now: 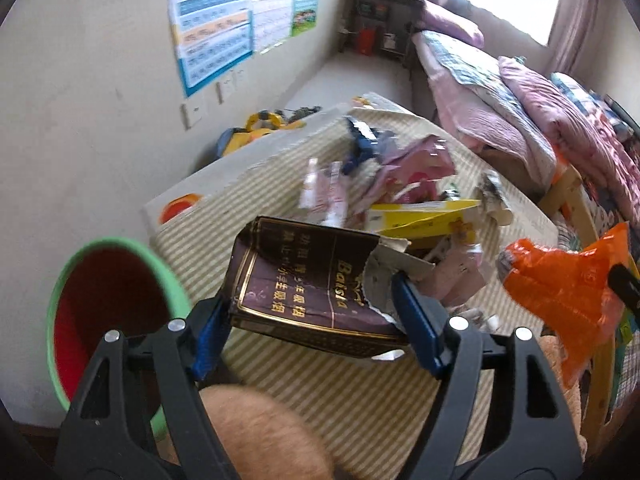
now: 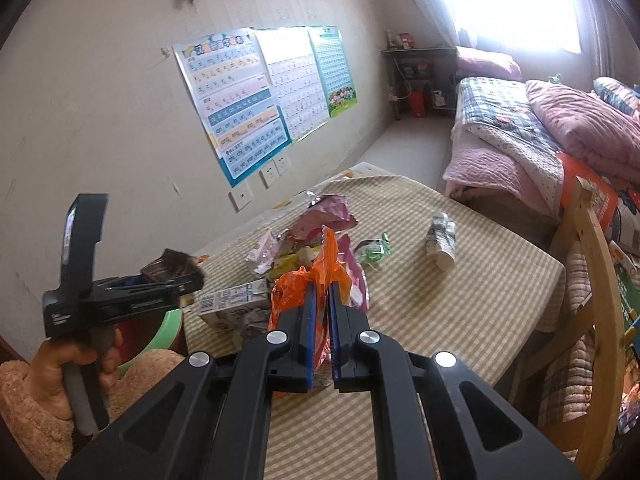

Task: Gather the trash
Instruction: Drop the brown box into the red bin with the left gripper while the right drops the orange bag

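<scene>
Clamping a torn dark carton (image 1: 308, 284) in your left hand-held gripper (image 1: 312, 308), green bin (image 1: 120, 245) beside the desk (image 2: 460, 280), your right hand-held gripper (image 2: 323, 308) pinching an orange bag (image 2: 304, 284).

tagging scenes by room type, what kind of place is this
Most likely a lived-in bedroom: a bed piled with pink quilts, children's learning charts on the wall, and a checked-cloth table strewn with wrappers.

Trash pile (image 2: 312, 236) on table (image 2: 460, 280), centre. Cup (image 2: 442, 240) lies right of pile; carton (image 2: 236, 306) at its left. Bin (image 1: 100, 320) left of table. Bed (image 2: 520, 140) behind.
</scene>
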A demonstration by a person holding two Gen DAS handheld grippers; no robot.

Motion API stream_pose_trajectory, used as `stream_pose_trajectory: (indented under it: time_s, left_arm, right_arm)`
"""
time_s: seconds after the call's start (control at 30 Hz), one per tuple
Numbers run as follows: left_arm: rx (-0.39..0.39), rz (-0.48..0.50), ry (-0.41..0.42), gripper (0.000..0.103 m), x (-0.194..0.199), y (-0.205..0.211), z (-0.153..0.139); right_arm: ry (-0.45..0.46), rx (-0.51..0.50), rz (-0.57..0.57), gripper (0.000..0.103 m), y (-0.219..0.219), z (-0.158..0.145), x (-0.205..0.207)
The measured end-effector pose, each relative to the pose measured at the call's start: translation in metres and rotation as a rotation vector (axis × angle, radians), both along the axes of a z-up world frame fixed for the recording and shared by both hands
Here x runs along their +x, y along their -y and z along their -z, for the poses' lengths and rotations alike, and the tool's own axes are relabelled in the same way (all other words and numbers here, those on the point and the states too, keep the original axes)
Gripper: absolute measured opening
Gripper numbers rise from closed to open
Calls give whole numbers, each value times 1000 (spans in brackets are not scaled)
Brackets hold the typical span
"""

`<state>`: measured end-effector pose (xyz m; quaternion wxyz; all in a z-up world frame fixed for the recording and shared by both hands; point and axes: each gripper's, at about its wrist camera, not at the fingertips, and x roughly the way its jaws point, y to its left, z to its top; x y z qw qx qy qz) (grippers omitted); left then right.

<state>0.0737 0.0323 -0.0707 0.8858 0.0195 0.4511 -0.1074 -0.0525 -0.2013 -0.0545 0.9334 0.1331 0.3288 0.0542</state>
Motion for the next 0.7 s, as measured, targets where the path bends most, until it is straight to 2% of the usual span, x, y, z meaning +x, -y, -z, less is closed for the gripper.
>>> stream_pose_trajectory:
  time_s: [0.3,0.47,0.7]
  left_arm:
    - [7,-154,32,73,-17,-71,2]
    - [6,-240,36,73,-24,-111,7]
    - [-17,-363,-10,73,-32,-171,32]
  right_arm:
    - [5,-37,-62,5,-42,-13,12]
    - [5,-37,-138,5,-79,-19,27]
    - [-62,-10,-275,5,-149,-4,62]
